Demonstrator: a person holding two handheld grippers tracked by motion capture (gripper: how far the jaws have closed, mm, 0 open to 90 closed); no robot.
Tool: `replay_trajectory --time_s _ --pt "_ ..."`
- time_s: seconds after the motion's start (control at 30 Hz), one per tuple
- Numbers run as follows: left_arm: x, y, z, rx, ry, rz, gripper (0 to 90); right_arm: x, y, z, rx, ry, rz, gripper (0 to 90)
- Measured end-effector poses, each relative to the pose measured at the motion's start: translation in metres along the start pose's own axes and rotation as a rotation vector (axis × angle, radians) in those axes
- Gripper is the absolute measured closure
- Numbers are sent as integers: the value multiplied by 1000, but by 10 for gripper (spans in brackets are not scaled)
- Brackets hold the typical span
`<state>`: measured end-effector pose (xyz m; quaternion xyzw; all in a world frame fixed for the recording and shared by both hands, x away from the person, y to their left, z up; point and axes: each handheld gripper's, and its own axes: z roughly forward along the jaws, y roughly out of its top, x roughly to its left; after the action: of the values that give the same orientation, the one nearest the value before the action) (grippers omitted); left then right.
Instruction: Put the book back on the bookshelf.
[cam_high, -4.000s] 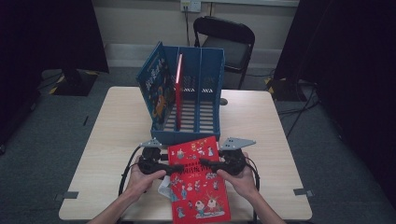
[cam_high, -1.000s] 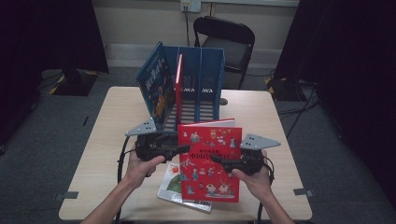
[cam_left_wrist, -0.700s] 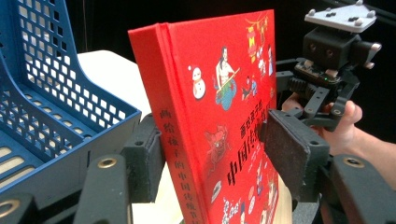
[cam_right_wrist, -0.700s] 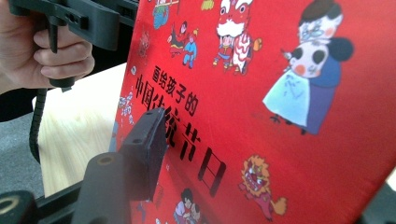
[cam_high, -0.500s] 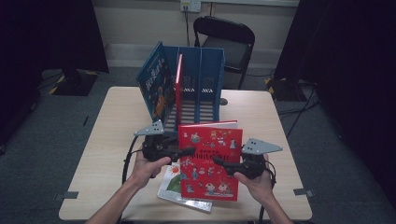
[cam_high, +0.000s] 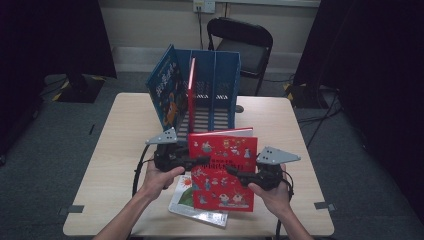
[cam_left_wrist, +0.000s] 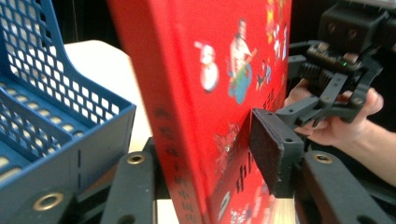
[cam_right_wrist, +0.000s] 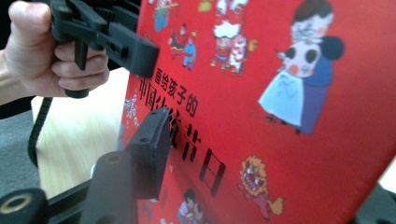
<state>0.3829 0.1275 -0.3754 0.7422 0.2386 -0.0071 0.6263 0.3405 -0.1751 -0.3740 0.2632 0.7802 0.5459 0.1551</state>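
We hold the red book (cam_high: 223, 170) upright and tilted above the near middle of the tabletop (cam_high: 110, 165), one claw on each side edge. Our left claw (cam_high: 192, 161) has just been closing, with the book's spine edge between its jaws; in the left gripper view one pad (cam_left_wrist: 271, 149) lies against the front cover while the other jaw is hidden behind the book, so it is grasping the book. Our right claw (cam_high: 235, 173) has also just been closing on the opposite edge; in the right gripper view its pad (cam_right_wrist: 152, 144) sits on the cover, so it too grasps the book. Under the book, flat on the tabletop, lies a second book (cam_high: 187, 200) with a light cover. Just beyond stands the blue slotted rack (cam_high: 220, 95), holding a blue book (cam_high: 167, 92) leaning at its left and a thin red book (cam_high: 191, 90) in a slot. Farther off, behind the tabletop, stands a black chair (cam_high: 242, 42).
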Motion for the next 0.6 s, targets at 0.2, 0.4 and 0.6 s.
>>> replay_trajectory --time_s 0.2,0.4,0.6 --pt "-12 10 -10 29 68 119 525 4 10 12 -21 7 -27 478" --pt "-14 4 -16 24 68 141 558 8 9 11 -25 -21 -41 430" --pt "-17 3 -17 26 80 147 577 1 2 -3 -34 -76 -13 390"
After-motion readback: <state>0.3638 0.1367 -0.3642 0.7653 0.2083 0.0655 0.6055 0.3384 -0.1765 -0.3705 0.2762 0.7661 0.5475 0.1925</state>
